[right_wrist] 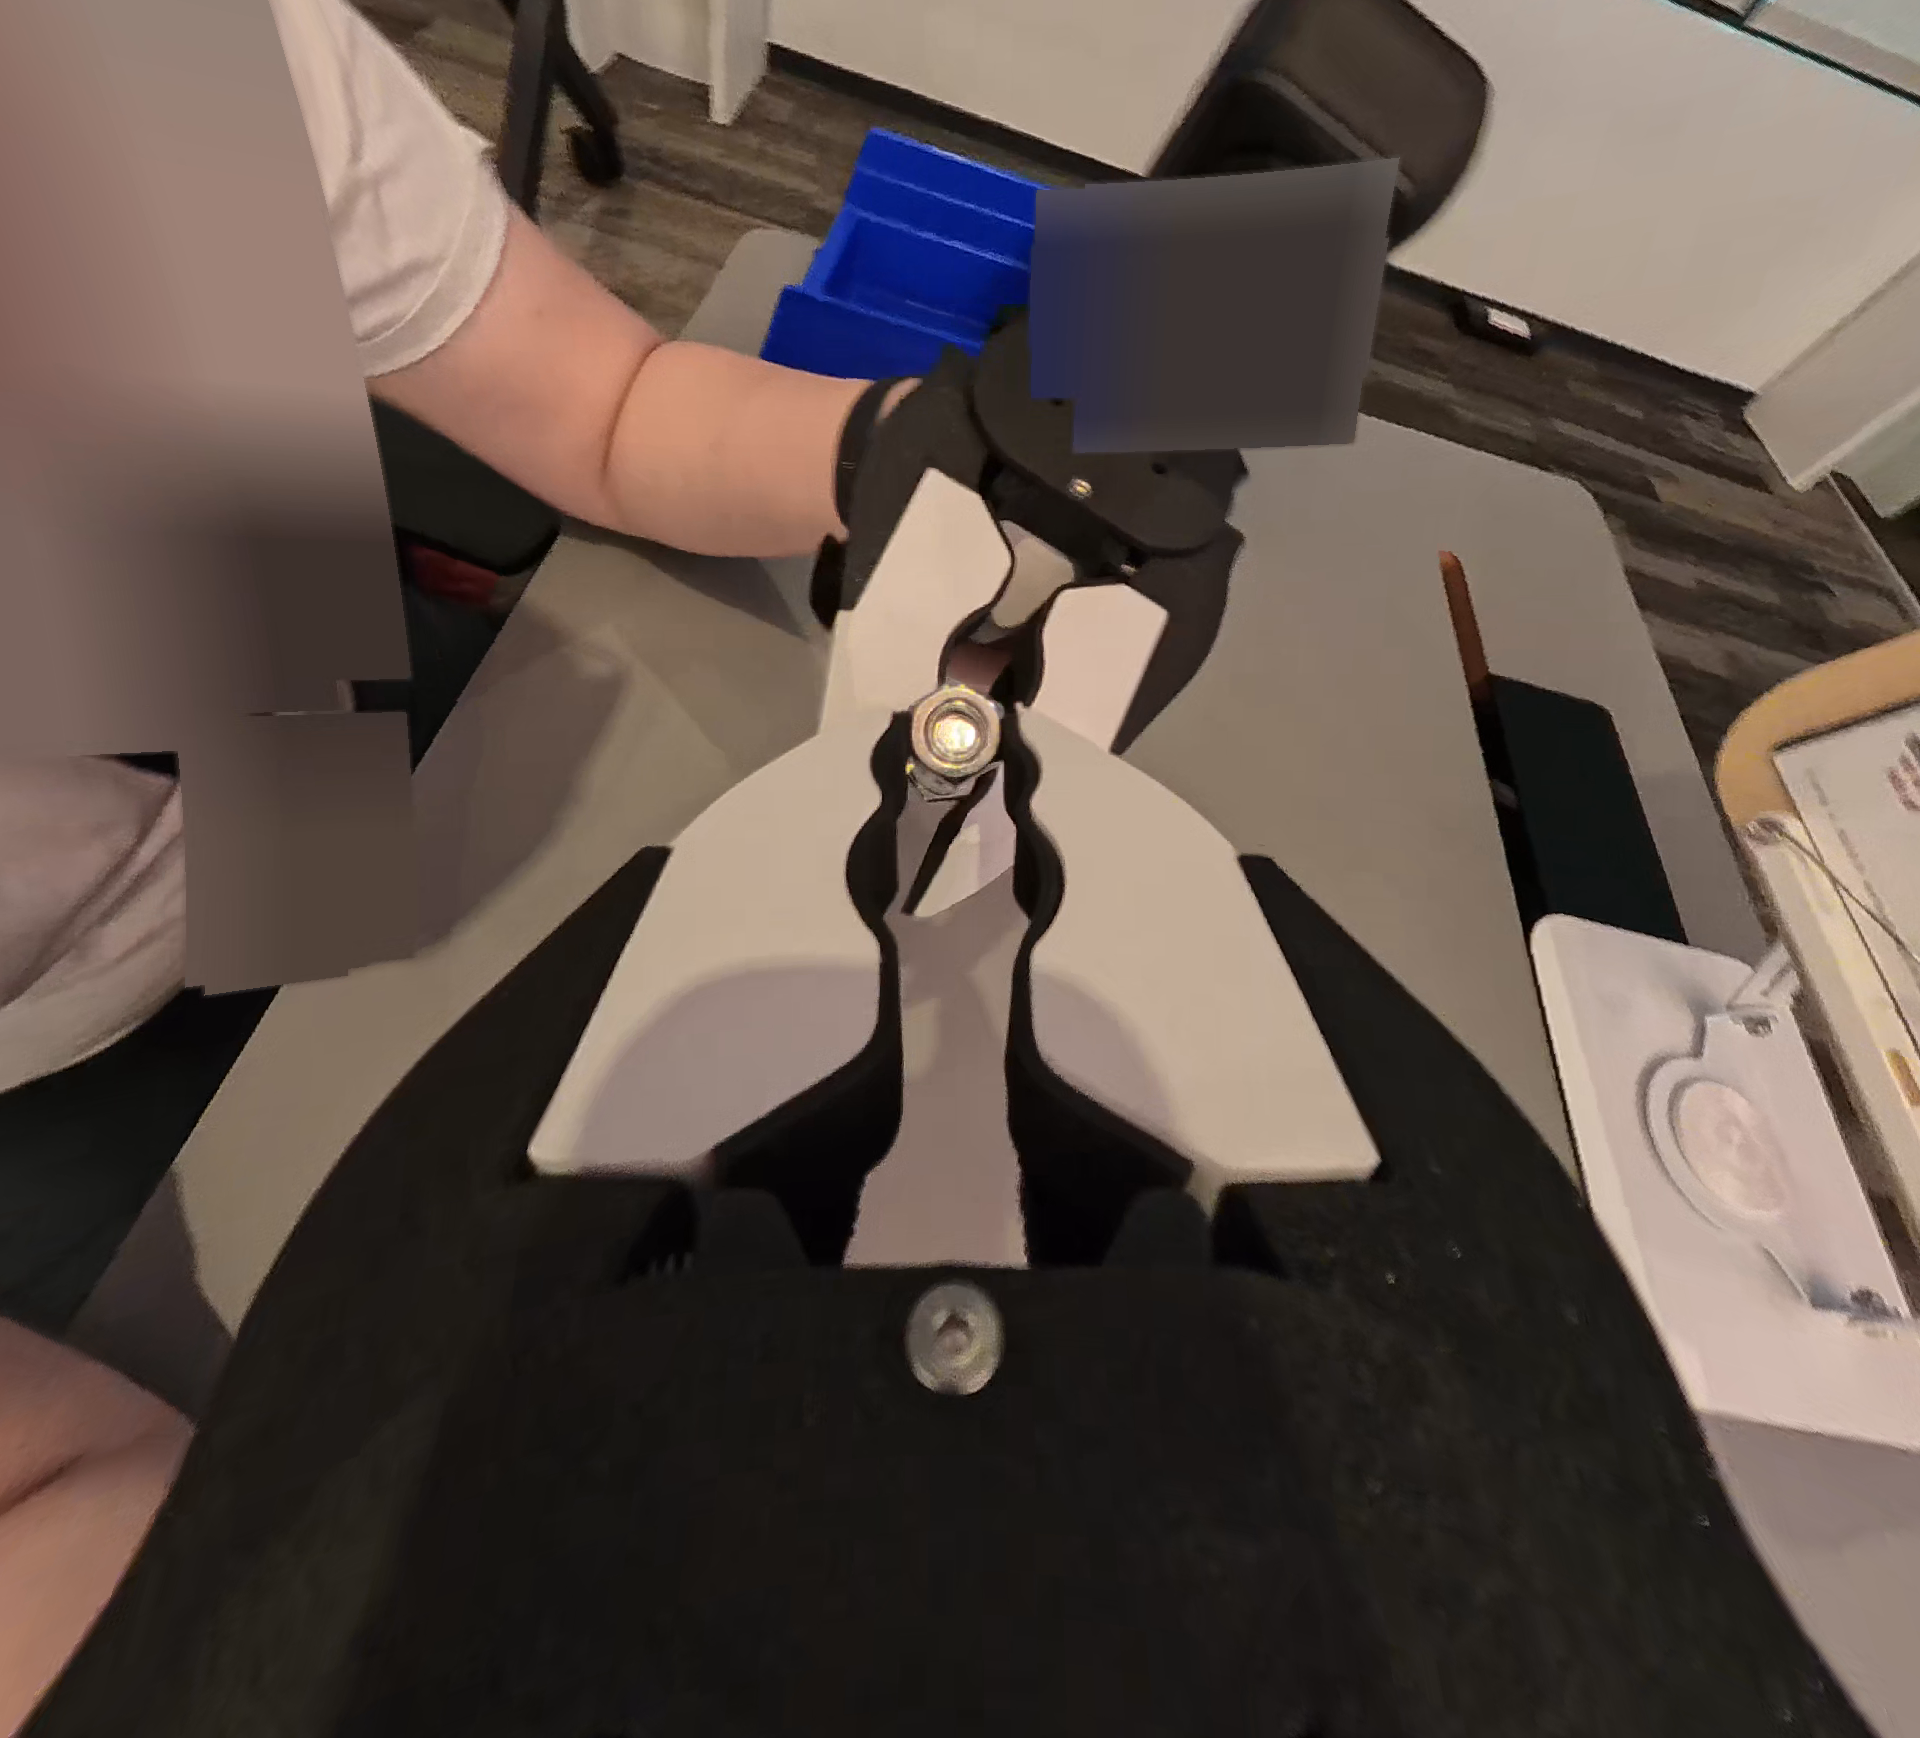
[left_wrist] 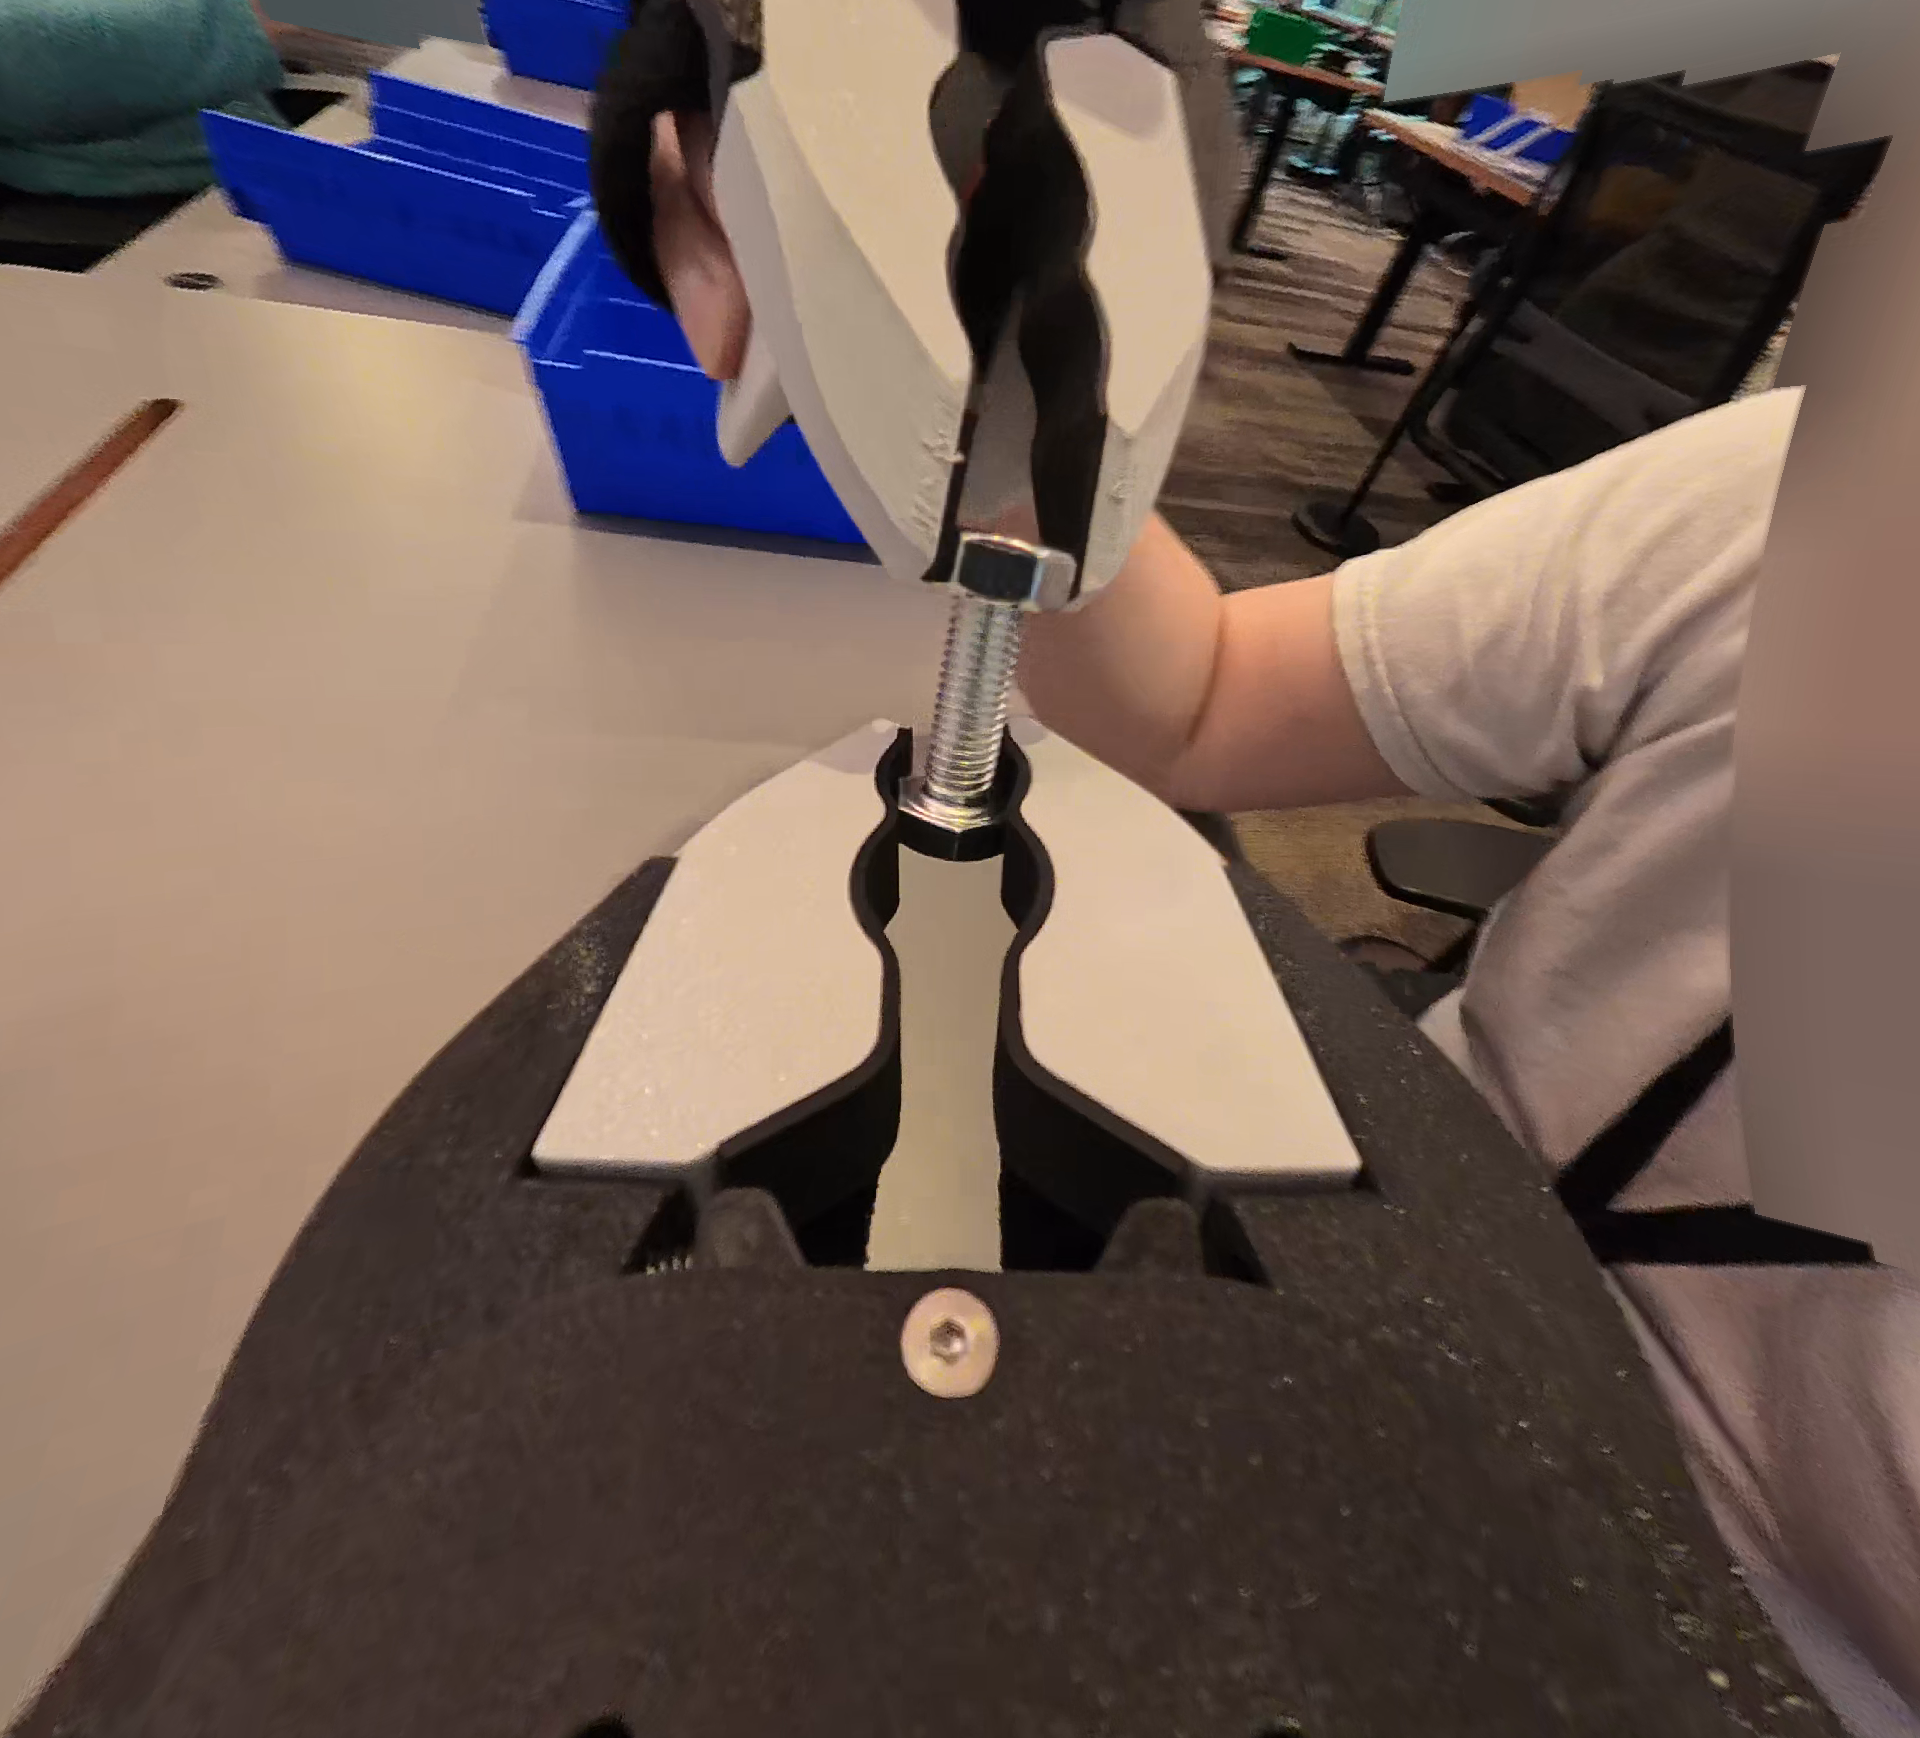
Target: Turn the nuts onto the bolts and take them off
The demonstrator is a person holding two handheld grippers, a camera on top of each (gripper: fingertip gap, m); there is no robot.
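Note:
A silver bolt [left_wrist: 966, 691] hangs in the air between my two grippers, above the grey table [left_wrist: 260, 649]. My left gripper [left_wrist: 951, 758] is shut on a hex nut [left_wrist: 951, 821] that sits on the lower end of the threaded shaft. My right gripper [left_wrist: 1013, 571] comes down from above and is shut on the bolt's hex head [left_wrist: 1013, 568]. In the right wrist view, my right gripper [right_wrist: 951, 738] holds the bolt head [right_wrist: 954, 738], seen end-on. The left gripper [right_wrist: 982, 665] meets it from the far side.
Blue bins [left_wrist: 665, 421] [left_wrist: 395, 202] stand on the table behind the grippers; one shows in the right wrist view [right_wrist: 914, 265]. A person's bare arm [left_wrist: 1299, 680] reaches in from the right. Another person's teal sleeve [left_wrist: 104, 26] is far left. A white tray [right_wrist: 1714, 1169] and black chair [right_wrist: 1340, 88] are at right. Some 5 centimetres of space lies between my two pairs of fingers.

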